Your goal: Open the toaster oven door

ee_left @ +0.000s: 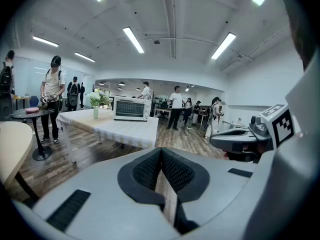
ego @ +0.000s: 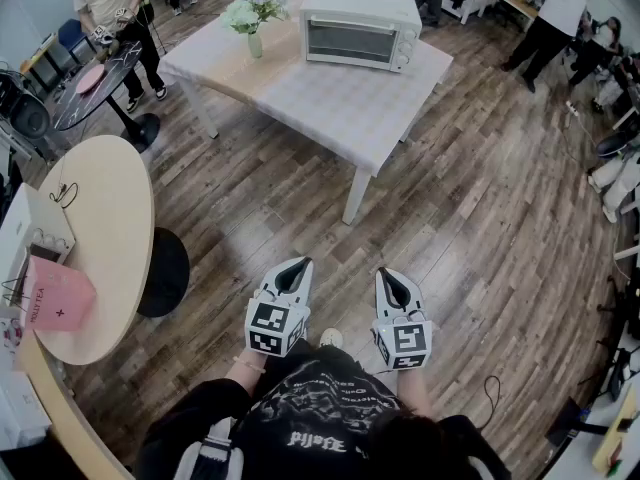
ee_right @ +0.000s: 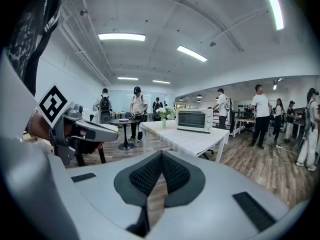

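White toaster oven (ego: pixel 360 26), door (ego: pixel 348 40) shut, stands on the table (ego: pixel 330 108) well ahead of our left gripper (ego: pixel 296 266) and right gripper (ego: pixel 388 276), both pinched closed and empty; arriving so, we could bump the door instead of gripping it.

White toaster oven (ego: pixel 360 26), glass door shut, knobs on right side, upright on far end of white-clothed table (ego: pixel 330 103)

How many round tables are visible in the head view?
2: a large beige round wooden table at the left edge, and a small dark round table at top left. Others may be hidden.
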A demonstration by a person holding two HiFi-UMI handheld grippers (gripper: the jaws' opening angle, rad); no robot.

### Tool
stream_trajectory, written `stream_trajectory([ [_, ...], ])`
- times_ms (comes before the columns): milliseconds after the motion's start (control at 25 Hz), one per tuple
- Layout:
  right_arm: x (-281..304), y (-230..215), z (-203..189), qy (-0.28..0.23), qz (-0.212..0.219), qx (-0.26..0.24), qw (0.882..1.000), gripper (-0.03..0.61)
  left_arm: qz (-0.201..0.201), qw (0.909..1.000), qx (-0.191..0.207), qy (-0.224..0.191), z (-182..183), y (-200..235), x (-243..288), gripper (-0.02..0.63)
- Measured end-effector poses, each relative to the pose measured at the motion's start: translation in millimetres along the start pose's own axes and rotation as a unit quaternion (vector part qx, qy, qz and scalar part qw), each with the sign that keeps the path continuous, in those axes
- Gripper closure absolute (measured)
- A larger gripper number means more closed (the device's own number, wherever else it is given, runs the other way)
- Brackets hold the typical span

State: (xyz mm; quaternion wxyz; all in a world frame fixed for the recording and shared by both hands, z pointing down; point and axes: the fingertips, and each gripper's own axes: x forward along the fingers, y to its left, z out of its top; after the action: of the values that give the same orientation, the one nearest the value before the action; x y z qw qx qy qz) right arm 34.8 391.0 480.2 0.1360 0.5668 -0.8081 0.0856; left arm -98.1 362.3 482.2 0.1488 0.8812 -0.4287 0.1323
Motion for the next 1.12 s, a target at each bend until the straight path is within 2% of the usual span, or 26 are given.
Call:
stream_trajectory([
  [400,-6.9,34.5,-1.4,0.004,-0.006,-0.005,1.0,0.572,0.006,1.0,-0.007,-0.001,-13.1,21.1,-33.5,0.594],
  [720,-7.8,32.3,3.1,-0.011,-0.048,0.038,0.998,0.568,0.006,1.0,-0.006,-0.004,-15.0,35.3,-47.0,0.594],
  [760,-7.8,32.2,4.0,-0.012,-0.047,0.04,0.998,0.55,0.005,1.0,-0.005,-0.006,-13.9,35.9,-47.4,0.594],
  [800,-7.6,32.7,4.8,-0.012,-0.045,0.042,0.998,0.487,0.004,1.0,-0.004,-0.007,-12.9,36.6,-48.0,0.594],
  [840,-7.4,33.7,5.6,-0.013,-0.045,0.043,0.998,0.466,0.003,1.0,-0.002,-0.008,-12.2,37.6,-49.2,0.594],
  [1120,-6.4,43.7,6.1,-0.016,-0.053,0.052,0.997,0.387,0.006,0.9999,0.002,-0.009,-16.9,51.0,-61.7,0.594],
])
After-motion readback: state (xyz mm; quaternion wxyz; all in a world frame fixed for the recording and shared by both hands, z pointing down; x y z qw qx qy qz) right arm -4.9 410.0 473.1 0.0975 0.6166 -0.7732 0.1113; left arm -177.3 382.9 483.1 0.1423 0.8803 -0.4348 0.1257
